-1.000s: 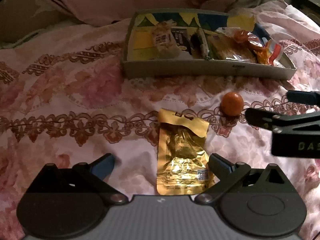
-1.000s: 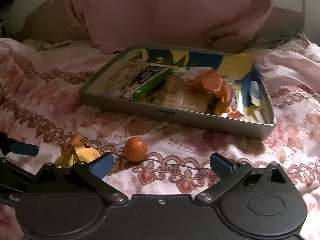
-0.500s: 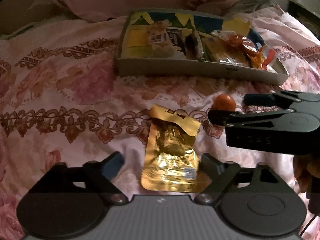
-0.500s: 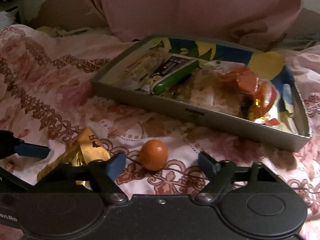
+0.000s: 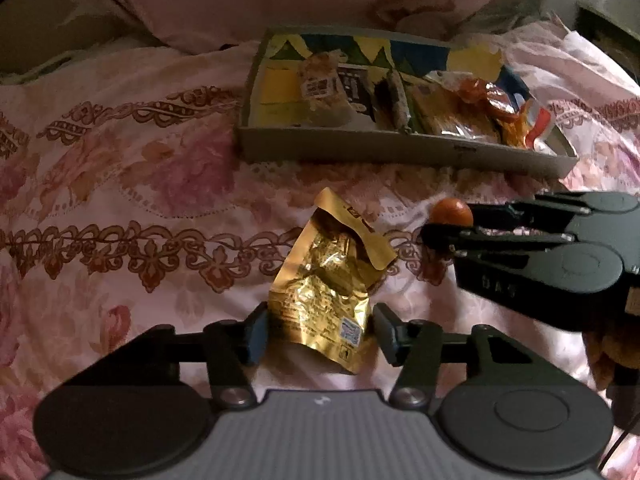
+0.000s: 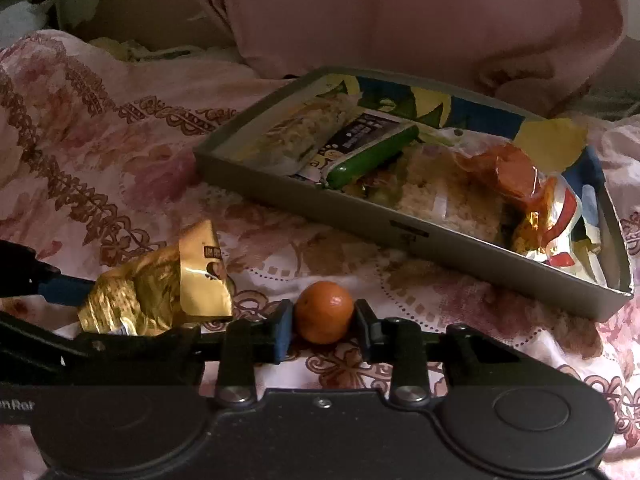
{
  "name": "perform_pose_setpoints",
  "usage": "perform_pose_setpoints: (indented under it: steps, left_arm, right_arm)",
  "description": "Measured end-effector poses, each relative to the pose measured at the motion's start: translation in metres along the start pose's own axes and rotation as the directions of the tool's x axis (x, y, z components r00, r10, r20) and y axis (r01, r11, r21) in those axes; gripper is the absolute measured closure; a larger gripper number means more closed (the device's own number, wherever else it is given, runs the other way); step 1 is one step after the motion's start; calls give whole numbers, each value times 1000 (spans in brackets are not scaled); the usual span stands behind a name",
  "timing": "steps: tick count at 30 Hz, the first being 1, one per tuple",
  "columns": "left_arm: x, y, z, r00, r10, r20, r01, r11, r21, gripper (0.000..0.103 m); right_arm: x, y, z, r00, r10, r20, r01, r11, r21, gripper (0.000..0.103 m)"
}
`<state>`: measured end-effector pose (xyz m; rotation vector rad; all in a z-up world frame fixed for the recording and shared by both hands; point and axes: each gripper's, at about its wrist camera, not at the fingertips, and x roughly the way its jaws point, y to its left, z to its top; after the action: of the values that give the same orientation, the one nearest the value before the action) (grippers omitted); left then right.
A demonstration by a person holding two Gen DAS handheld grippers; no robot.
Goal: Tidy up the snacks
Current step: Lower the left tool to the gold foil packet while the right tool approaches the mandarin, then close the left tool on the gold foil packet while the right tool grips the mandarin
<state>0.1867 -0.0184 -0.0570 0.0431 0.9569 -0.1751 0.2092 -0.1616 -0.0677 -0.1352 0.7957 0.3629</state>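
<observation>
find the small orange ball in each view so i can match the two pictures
Left wrist view: the orange ball sits right of centre, at the tips of the right gripper, right of the gold packet.
Right wrist view: orange ball low at centre, between that gripper's pads.
Shared landmark: the grey snack tray lies beyond the ball in both.

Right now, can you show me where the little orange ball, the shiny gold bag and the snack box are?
Orange ball (image 6: 325,312): right wrist view, on its round front, between the fingers.
Gold bag (image 5: 320,304): left wrist view, on its crinkly middle.
Snack box (image 6: 360,220): right wrist view, on its grey front wall.
</observation>
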Motion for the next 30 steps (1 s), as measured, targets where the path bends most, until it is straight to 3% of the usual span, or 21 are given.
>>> perform_pose_setpoints:
  steps: [15, 17, 19, 30]
  left_arm:
    - [-8, 1, 1, 998, -23, 67, 26, 999, -35, 70]
    - [-9, 0, 1, 997, -29, 76, 32, 999, -35, 76]
    - [-11, -1, 1, 995, -37, 91, 40, 999, -31, 97]
    - [-17, 3, 2, 987, -53, 155, 62, 997, -54, 98]
  right_arm:
    - [-1, 1, -1, 1000, -5, 6, 5, 1000, -13, 69]
    - [-1, 1, -2, 1000, -6, 8, 6, 1000, -14, 69]
    - [-3, 2, -2, 1000, -6, 12, 6, 1000, -17, 69]
    - [-8, 6, -2, 1000, -7, 27, 8, 999, -31, 69]
